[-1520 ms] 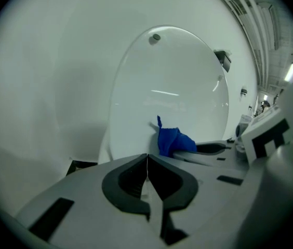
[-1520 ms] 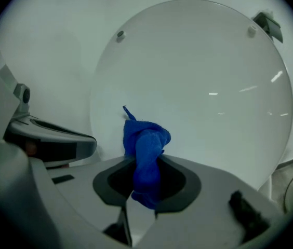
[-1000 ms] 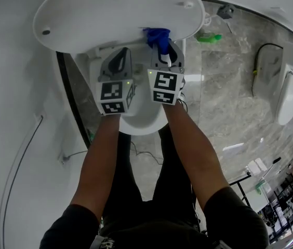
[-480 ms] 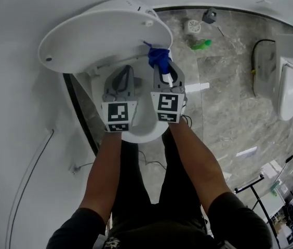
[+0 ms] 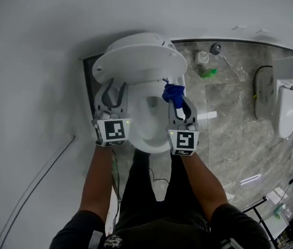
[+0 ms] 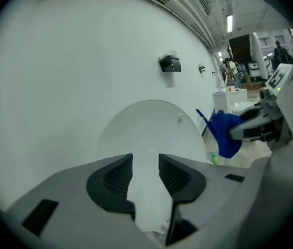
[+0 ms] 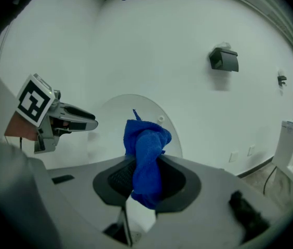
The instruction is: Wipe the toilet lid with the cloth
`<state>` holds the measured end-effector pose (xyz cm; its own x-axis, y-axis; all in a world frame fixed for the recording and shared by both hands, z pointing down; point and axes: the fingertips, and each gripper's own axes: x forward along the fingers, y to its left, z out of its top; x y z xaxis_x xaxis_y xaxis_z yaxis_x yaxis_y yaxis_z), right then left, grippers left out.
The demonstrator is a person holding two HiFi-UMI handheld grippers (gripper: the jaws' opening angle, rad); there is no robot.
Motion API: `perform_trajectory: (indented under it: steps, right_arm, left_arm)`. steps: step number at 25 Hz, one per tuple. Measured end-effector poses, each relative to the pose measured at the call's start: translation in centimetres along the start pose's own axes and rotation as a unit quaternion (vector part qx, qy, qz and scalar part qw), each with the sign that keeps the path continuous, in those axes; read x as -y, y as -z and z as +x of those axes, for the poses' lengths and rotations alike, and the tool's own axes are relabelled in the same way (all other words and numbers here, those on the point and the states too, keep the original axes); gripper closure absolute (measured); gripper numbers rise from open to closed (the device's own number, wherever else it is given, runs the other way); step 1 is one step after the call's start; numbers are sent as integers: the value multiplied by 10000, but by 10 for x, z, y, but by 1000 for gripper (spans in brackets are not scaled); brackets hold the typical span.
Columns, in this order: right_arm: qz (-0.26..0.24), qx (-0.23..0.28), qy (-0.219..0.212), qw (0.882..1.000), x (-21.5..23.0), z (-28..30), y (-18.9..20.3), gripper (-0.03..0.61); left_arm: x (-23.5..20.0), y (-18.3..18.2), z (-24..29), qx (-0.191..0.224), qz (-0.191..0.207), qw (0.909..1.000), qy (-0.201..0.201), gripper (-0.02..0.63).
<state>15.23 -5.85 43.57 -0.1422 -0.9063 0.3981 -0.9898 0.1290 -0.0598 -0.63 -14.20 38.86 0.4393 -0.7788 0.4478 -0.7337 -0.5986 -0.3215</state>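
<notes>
The white toilet lid point(image 5: 138, 61) stands raised behind the open bowl point(image 5: 149, 126). My left gripper point(image 5: 114, 91) hovers over the bowl's left rim, just below the lid's edge. Its jaws have just been opening and stand apart with nothing between them. In the left gripper view point(image 6: 145, 162) the lid point(image 6: 151, 131) fills the gap ahead. My right gripper point(image 5: 179, 104) is shut on a bunched blue cloth point(image 5: 173, 92) at the lid's lower right edge. The right gripper view shows the cloth point(image 7: 146, 154) pinched between the pads, with the lid point(image 7: 112, 113) behind it and the left gripper point(image 7: 66, 121) off to the left.
A second toilet point(image 5: 287, 102) stands at the far right on the grey marble floor point(image 5: 229, 113). A green item point(image 5: 209, 72) and a small round fitting point(image 5: 202, 56) lie on the floor behind. A thin cable point(image 5: 37, 180) runs down the white wall at left. A black fixture point(image 6: 170, 64) hangs on the wall.
The head view has pulled back and both grippers have risen. The lid has swung from low over the bowl to upright. The left jaws went from shut to open. The cloth stays in the right gripper.
</notes>
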Motion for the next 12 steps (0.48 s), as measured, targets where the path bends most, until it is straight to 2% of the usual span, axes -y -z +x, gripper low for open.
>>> perform_trajectory:
  steps: [5, 7, 9, 12]
  right_arm:
    - [53, 133, -14, 9999, -18, -11, -29, 495]
    - [51, 218, -54, 9997, -32, -14, -44, 495]
    - [25, 346, -130, 9993, -46, -17, -57, 495]
    - [18, 446, -127, 9989, -62, -22, -66, 495]
  left_arm:
    - [-54, -28, -5, 92, 515, 9984, -224, 468]
    - [-74, -34, 0, 130, 518, 9984, -203, 468]
    - [-85, -35, 12, 76, 424, 9991, 19, 468]
    - [-82, -23, 34, -141, 482, 9971, 573, 469]
